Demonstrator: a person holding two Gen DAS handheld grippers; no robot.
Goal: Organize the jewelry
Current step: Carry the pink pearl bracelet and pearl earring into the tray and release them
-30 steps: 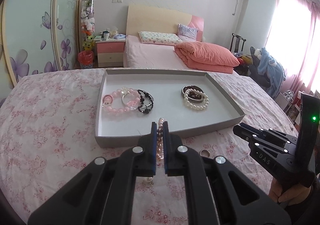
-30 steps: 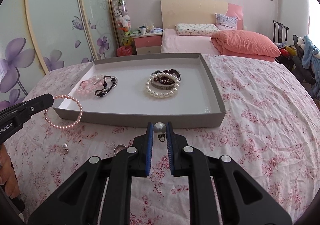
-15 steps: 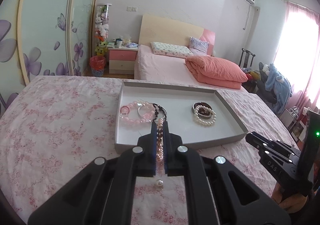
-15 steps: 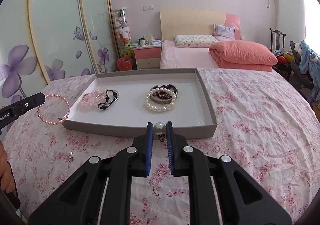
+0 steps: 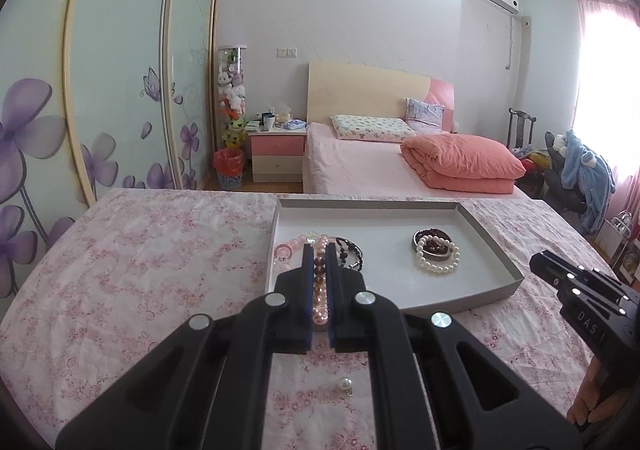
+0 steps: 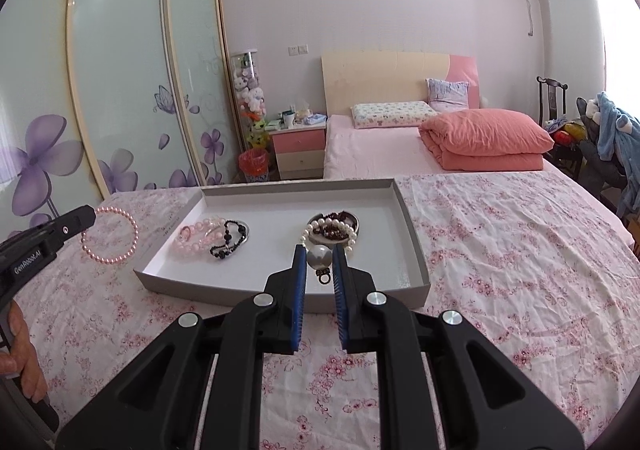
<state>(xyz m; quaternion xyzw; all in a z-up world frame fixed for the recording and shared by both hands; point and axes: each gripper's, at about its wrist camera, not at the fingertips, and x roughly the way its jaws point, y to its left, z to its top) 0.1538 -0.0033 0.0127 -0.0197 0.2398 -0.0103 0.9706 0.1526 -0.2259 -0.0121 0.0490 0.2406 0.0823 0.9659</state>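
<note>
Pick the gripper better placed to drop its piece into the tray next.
Right, likely. The right gripper holds the pearl earring over the tray's near edge, while the left gripper's pink bead bracelet hangs left of the tray, over the tablecloth.

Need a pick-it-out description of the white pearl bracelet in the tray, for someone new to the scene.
Find the shallow grey tray on the pink floral bedspread. Two clusters of jewelry lie inside; take the one toward the tray's right half. There the white pearl bracelet lies over a dark beaded bracelet; it is the only loop of round white beads, while the other cluster is pale pink and black.
</note>
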